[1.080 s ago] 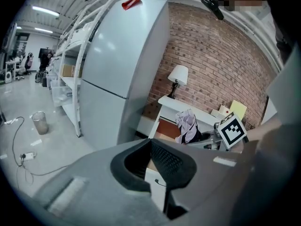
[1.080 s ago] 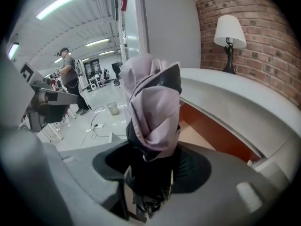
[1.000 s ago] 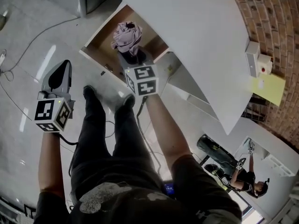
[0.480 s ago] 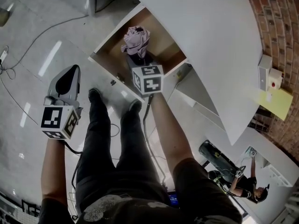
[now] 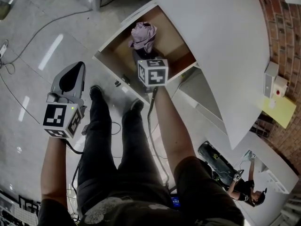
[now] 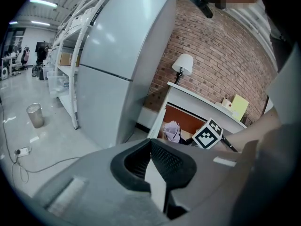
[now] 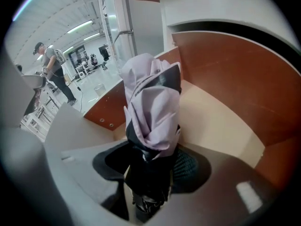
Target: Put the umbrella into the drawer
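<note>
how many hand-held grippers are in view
2. The left hand-held gripper is shut, empty, over the floor; the right hand-held gripper grips the umbrella over the open drawer. None seems hidden.

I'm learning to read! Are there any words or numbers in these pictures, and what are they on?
None can be read.
Left hand-held gripper and right hand-held gripper: their cubes show only black-and-white squares, no letters.
Yellow sheet by the brick wall: too small to read.
Umbrella: no print shows.

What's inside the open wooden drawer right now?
The folded lilac and black umbrella, gripped in the right claw, shows inside the open wooden drawer. The floor beneath it is covered, and so is whether its tip touches down.
</note>
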Demonstrator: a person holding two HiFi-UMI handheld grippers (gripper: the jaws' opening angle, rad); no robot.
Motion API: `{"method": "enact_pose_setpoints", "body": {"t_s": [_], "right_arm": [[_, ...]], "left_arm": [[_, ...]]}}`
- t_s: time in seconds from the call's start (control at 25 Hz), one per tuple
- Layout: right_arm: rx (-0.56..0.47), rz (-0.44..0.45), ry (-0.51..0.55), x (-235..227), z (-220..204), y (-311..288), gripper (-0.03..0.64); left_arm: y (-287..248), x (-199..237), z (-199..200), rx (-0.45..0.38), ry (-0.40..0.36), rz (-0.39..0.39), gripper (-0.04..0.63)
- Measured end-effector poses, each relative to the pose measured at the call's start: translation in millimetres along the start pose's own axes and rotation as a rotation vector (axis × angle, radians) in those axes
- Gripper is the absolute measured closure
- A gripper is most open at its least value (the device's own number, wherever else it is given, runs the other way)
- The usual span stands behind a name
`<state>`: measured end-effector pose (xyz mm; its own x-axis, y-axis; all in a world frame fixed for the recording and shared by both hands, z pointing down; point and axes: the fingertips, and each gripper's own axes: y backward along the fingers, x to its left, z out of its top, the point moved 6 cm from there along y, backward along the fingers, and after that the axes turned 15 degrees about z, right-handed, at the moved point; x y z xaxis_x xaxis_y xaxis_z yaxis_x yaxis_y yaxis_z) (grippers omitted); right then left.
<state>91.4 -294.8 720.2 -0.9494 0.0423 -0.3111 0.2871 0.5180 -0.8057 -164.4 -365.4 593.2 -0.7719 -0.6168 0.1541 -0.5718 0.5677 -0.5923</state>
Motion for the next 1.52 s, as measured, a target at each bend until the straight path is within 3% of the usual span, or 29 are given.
{"method": "enact_pose_setpoints", "body": {"t_s": [0.72,1.0,1.08,1.36,1.52], "right_arm": [[0.042,-0.025,-0.059,-7.9,-9.6,-7.0,0.368],[0.026,-0.017,-0.061,-4.1,0.3,-0.8,0.265],[0.024,-0.012,-0.068,-3.3,2.2,2.2,0.262],[-0.019,0.011,-0.063,6.2,11.7,28.8,0.262],[-0.062,0.045,-0.037,18.3,20.9,46.7,0.262]], "left_arm": [[-1.8,-4.6,-0.8,0.018,0.008,-0.012,0.584],[1.7,-6.9,3.5,0.008,0.004,-0.018,0.584],[3.6,-7.0,5.1,0.011,0.011,-0.017,0.584],[22.6,-8.1,9.2,0.018,0.028,0.022,0.584],[40.7,-12.0,16.3,-0.021,0.026,0.066,0.584]]}}
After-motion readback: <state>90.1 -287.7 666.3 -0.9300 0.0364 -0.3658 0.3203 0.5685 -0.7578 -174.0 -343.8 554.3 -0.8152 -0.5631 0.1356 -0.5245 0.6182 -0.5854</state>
